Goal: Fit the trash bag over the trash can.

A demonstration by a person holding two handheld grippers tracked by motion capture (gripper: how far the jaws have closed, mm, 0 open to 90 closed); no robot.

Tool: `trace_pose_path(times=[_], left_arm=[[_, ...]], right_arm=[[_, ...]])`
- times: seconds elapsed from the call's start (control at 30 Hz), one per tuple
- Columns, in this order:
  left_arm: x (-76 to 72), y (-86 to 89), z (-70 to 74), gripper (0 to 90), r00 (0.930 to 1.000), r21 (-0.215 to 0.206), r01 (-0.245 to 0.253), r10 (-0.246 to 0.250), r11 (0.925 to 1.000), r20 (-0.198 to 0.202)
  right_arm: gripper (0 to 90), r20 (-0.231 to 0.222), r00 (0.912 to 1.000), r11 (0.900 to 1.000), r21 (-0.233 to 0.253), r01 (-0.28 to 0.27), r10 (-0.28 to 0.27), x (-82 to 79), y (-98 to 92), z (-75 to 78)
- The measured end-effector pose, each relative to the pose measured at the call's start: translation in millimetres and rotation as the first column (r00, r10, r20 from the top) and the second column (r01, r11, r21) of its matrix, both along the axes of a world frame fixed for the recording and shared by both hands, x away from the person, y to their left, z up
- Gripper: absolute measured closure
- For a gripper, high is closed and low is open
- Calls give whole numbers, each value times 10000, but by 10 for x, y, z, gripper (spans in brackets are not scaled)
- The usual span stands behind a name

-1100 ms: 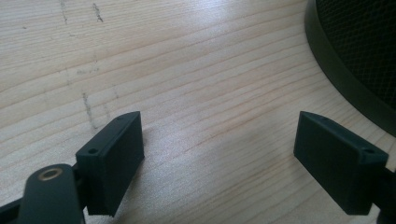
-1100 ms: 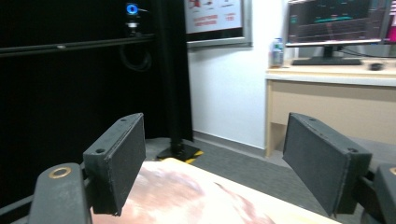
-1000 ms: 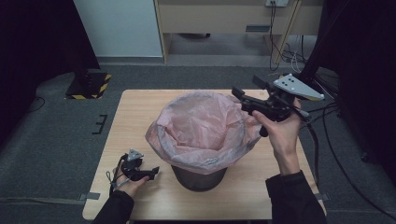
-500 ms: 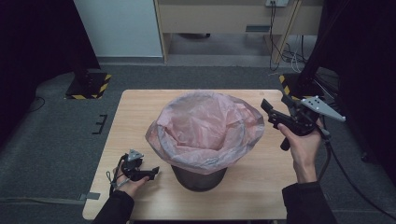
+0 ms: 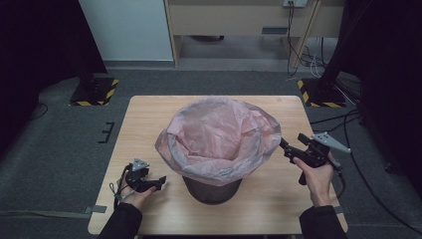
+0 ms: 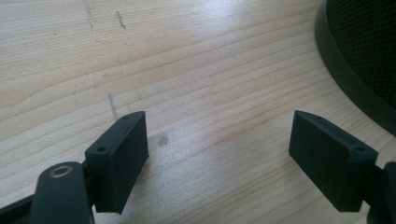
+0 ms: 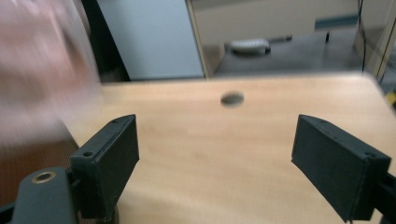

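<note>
Beside the bin's right flank, the right claw [image 5: 287, 148] gapes wide with nothing between its flat black pads, its tips just short of the crinkled pink bag [image 5: 219, 134]. That thin film drapes over a round dark mesh bin [image 5: 211, 188] mid-bench. The left claw [image 5: 160, 182], equally wide and empty, rests low on the pale wood-grain bench [image 5: 144, 124], near the bin's base.

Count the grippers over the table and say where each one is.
2. The left gripper sits low at the table's near left, beside the bin. The right gripper is at the right, next to the pink bag.
</note>
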State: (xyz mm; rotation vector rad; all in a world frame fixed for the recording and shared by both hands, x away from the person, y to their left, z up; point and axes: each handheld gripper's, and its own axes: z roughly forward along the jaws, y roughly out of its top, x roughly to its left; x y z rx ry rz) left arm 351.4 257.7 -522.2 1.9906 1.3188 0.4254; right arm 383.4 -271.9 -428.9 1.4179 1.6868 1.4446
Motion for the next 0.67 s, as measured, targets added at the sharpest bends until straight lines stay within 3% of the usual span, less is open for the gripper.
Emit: trace_pose_path(times=[0.13, 0.23, 0.47, 0.67], left_arm=[[-3, 9, 3, 192, 10000, 46, -32, 32, 10000, -5], [-1, 18, 2, 191, 10000, 55, -65, 66, 10000, -30], [0, 37, -11, 185, 9998, 271, -140, 143, 9995, -129], [11, 58, -13, 182, 9996, 307, -240, 244, 9992, -120]], right_arm=[[146, -611, 9979, 9993, -276, -236, 219, -59, -15, -315], [134, -1266, 9915, 9982, -477, -349, 287, -98, -65, -501], [103, -1804, 9836, 9883, -1490, -322, 48, -162, -194, -728], [88, -2204, 9754, 9861, -1631, -324, -44, -208, -280, -854]])
